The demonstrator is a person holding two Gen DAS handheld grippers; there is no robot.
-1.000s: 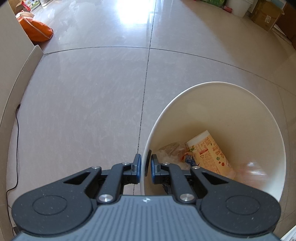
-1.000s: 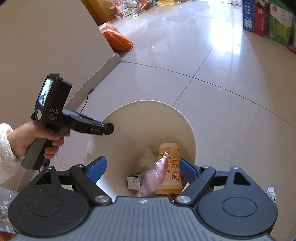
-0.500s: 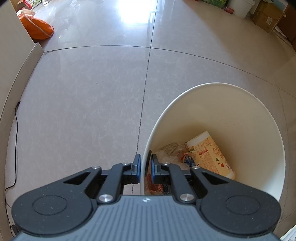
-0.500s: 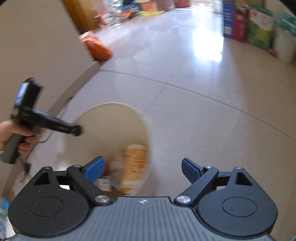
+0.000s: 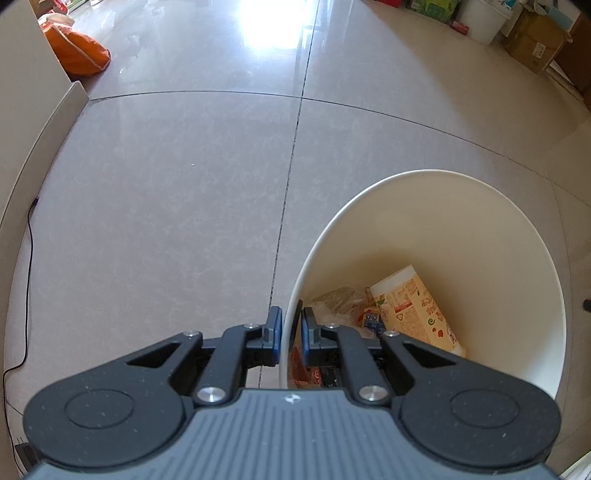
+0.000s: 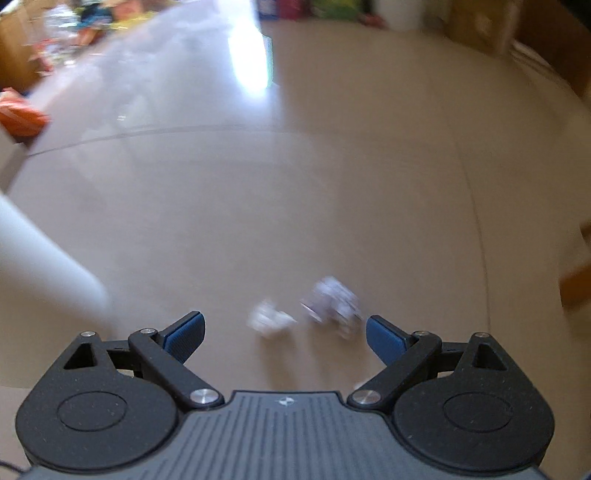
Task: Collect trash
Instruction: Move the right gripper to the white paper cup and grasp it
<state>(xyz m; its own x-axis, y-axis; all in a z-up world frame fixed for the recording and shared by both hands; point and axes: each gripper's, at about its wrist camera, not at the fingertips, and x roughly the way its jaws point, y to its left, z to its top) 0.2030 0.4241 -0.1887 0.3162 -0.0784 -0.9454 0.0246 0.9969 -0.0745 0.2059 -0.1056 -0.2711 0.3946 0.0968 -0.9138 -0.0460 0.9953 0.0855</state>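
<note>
A white bin (image 5: pixel 480 240) stands on the tiled floor. It holds a printed paper cup (image 5: pixel 413 306) and crumpled wrappers (image 5: pixel 332 299). My left gripper (image 5: pixel 290 321) is shut on the bin's near rim, one pad outside the wall and one inside. In the blurred right wrist view my right gripper (image 6: pixel 284 325) is open and empty, pointing down at the floor. Just beyond its fingertips lie two crumpled scraps: a small white one (image 6: pixel 271 317) and a larger pale one (image 6: pixel 330 302). The bin's outer wall (image 6: pixel 37 266) shows at the left edge.
An orange bag (image 5: pixel 77 51) lies by the wall at far left. A black cable (image 5: pixel 27 258) runs along the baseboard. Cardboard boxes (image 5: pixel 535 40) and a white bucket (image 5: pixel 484 18) stand at the far right. Open tile floor stretches ahead.
My right gripper swung from above the bin to the right and down over the floor scraps, its jaws a little wider. The plastic wrapper has dropped into the bin. The left gripper has not moved.
</note>
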